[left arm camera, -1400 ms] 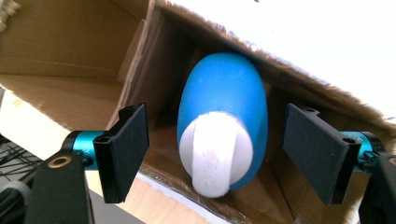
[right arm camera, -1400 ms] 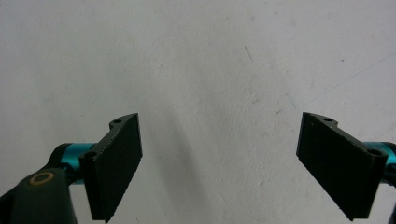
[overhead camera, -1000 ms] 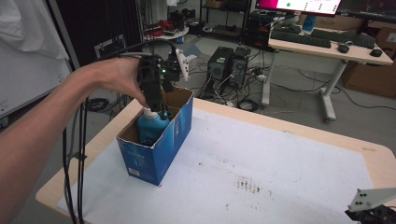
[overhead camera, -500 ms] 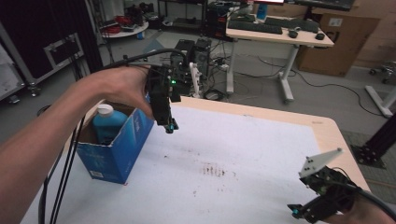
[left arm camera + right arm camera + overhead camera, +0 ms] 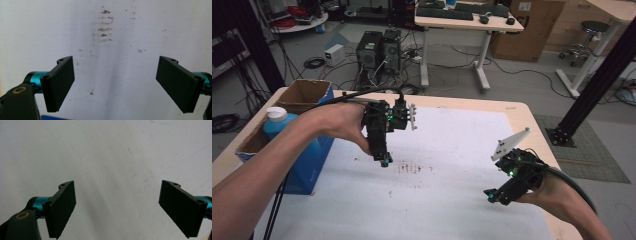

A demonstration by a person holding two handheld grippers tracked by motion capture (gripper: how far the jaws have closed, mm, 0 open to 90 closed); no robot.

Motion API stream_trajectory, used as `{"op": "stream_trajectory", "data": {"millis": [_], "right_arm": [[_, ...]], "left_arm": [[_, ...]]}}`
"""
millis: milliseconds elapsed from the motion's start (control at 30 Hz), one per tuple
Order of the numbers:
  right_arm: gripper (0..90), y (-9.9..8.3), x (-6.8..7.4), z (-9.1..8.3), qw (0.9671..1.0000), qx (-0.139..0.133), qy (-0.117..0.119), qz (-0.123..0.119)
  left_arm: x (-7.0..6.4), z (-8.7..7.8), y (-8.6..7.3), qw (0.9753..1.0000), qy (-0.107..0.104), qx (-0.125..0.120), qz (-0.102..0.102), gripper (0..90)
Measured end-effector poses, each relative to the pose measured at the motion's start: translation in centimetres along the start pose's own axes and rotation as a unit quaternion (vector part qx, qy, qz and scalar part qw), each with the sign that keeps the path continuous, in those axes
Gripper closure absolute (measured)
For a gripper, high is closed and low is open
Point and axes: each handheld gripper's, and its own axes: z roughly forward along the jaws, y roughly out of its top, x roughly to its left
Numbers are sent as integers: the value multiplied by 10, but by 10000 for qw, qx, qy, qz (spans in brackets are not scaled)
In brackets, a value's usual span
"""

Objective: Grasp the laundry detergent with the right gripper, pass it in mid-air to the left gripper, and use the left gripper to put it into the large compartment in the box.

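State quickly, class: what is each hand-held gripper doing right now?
Left hand-held gripper: open, holding nothing.
Right hand-held gripper: open, holding nothing.

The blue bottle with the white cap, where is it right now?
In the high view the blue bottle stands in the cardboard box at the table's left edge, left of the open left hand-held gripper.

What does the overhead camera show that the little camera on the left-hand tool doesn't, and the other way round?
High view alone: the blue bottle with its white cap, standing in the blue cardboard box at the table's left edge, the right gripper over the white sheet, and the person's forearms. Left gripper view alone: a close look at how the left gripper has its jaws wide apart with nothing between them. Both share: the white table cover and the patch of brown smudges on it.
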Motion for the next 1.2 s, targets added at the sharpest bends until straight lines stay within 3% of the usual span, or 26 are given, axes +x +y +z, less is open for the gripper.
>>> {"op": "stream_trajectory", "data": {"millis": [167, 400, 1200], "right_arm": [[135, 1, -1, -1, 10000, -18, -17, 11], [135, 0, 1, 0, 10000, 22, -18, -9], [135, 0, 3, 1, 10000, 40, -22, -9]], "left_arm": [[-4, 22, -4, 9998, -92, 139, -81, 154], [-8, 33, -6, 9995, -140, 214, -168, 154], [-11, 36, -6, 9996, -185, 204, -87, 154]]}}
